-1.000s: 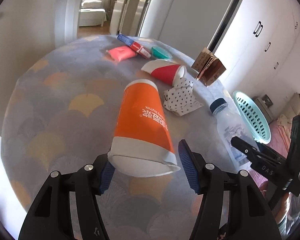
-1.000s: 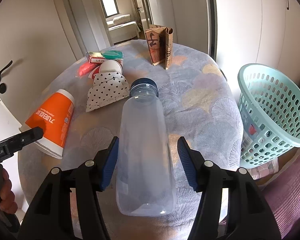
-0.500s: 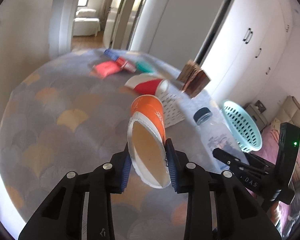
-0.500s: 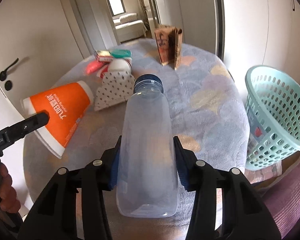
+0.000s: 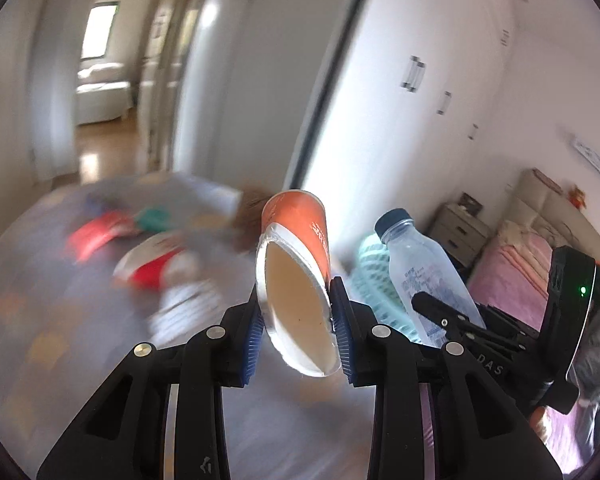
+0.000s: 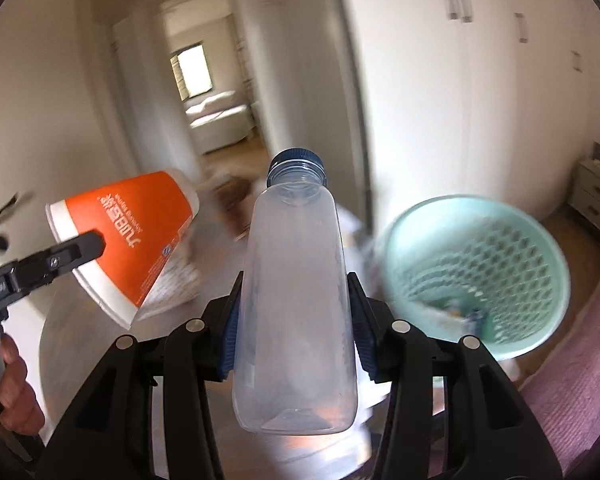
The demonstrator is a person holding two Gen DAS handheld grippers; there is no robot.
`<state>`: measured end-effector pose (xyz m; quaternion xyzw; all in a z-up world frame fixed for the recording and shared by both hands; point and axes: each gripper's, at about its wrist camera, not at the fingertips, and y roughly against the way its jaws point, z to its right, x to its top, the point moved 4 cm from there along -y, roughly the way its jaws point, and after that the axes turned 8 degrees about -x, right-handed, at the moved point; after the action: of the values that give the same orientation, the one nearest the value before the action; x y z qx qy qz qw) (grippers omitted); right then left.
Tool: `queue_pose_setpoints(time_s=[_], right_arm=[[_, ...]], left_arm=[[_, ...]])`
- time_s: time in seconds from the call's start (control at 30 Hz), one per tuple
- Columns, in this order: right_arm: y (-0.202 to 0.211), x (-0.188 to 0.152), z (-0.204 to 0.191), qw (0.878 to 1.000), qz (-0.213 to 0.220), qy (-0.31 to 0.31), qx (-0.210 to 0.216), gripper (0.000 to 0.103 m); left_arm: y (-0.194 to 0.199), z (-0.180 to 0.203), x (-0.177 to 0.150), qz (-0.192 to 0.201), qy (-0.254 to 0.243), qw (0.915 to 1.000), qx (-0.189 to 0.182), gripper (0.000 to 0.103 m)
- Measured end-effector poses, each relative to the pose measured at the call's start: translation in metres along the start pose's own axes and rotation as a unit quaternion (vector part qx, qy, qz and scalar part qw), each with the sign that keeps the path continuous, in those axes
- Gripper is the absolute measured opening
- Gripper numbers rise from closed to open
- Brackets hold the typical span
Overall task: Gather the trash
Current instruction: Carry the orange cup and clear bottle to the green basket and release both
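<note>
Cup (image 5: 296,240) and bottle (image 6: 296,296) now airborne

Squashed orange paper cup (image 5: 300,232) and clear, blue-capped plastic bottle (image 6: 296,280), both aloft, near mint basket (image 6: 480,272).
</note>
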<state>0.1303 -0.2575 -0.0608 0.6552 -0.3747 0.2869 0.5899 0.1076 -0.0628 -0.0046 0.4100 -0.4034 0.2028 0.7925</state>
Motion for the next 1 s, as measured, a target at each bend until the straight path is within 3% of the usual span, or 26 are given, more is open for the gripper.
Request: queue_pose_setpoints(time_s=[0.17, 0.33, 0.4, 0.47, 0.73, 0.83, 1.0], right_arm=[[-0.007, 0.018, 0.060, 0.997, 0.009, -0.055, -0.049, 0.044], [-0.027, 0.023, 0.124, 0.990, -0.010, -0.115, -0.085, 0.044], [-0.035, 0.021, 0.141, 0.986, -0.020, -0.132, -0.100, 0.044], [-0.044, 0.018, 0.157, 0.982, -0.031, -0.148, -0.110, 0.044], [-0.071, -0.002, 0.192, 0.970, -0.069, -0.181, -0.148, 0.044], [-0.078, -0.006, 0.194, 0.969, -0.075, -0.183, -0.149, 0.044], [-0.083, -0.008, 0.197, 0.967, -0.077, -0.195, -0.146, 0.046]], left_arm=[[-0.058, 0.044, 0.023, -0.016, -0.035, 0.9978, -0.054, 0.030], [-0.125, 0.074, 0.033, -0.047, -0.051, 0.9927, -0.099, 0.031], [-0.156, 0.079, 0.032, -0.072, -0.037, 0.9876, -0.135, 0.031], [-0.188, 0.077, 0.022, -0.099, 0.012, 0.9797, -0.174, 0.031], [-0.259, 0.084, -0.004, -0.138, -0.014, 0.9829, -0.122, 0.035], [-0.266, 0.086, -0.006, -0.144, -0.019, 0.9827, -0.115, 0.038], [-0.256, 0.079, -0.001, -0.137, -0.021, 0.9828, -0.122, 0.055]])
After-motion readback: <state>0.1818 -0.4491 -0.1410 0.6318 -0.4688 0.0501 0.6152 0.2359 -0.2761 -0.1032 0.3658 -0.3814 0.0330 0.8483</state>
